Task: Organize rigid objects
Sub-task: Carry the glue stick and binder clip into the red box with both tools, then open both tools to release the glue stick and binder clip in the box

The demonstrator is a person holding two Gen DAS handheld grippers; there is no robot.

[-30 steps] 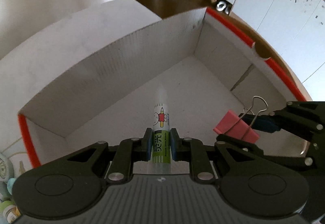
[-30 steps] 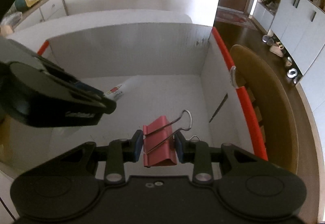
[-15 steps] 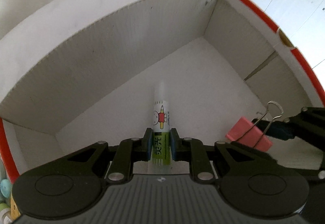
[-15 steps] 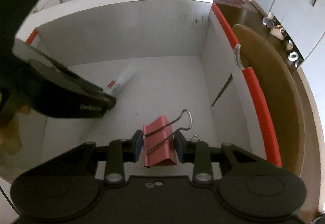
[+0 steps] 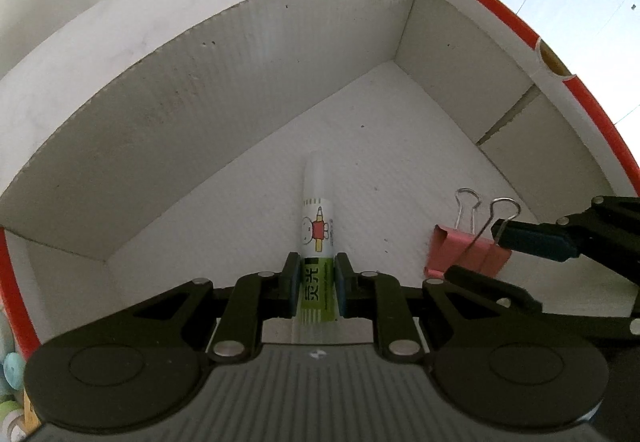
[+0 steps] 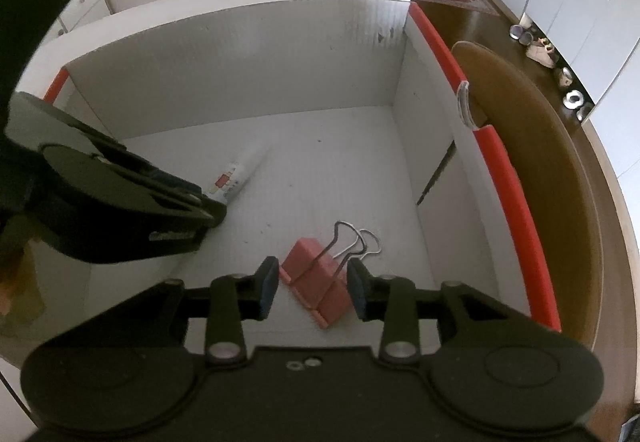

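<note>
My left gripper [image 5: 316, 282] is shut on a white and green glue stick [image 5: 317, 238], held low inside a white cardboard box [image 5: 200, 97] with a red rim. The stick also shows in the right wrist view [image 6: 236, 177]. My right gripper [image 6: 313, 292] is open inside the same box. A pink binder clip [image 6: 320, 286] lies on the box floor between its spread fingers, tilted, with its wire handles pointing away. In the left wrist view the clip [image 5: 466, 252] sits to the right, beside the right gripper's fingertip [image 5: 536, 240].
The box walls [image 6: 240, 57] stand close on the far, left and right sides. A wooden chair back [image 6: 532, 145] is just outside the right wall. Small pastel items [image 5: 10, 370] sit outside the box at the lower left.
My right gripper has opened and let go of the binder clip, which now rests on the box floor. Both grippers have moved lower into the box. The left still grips the glue stick.
</note>
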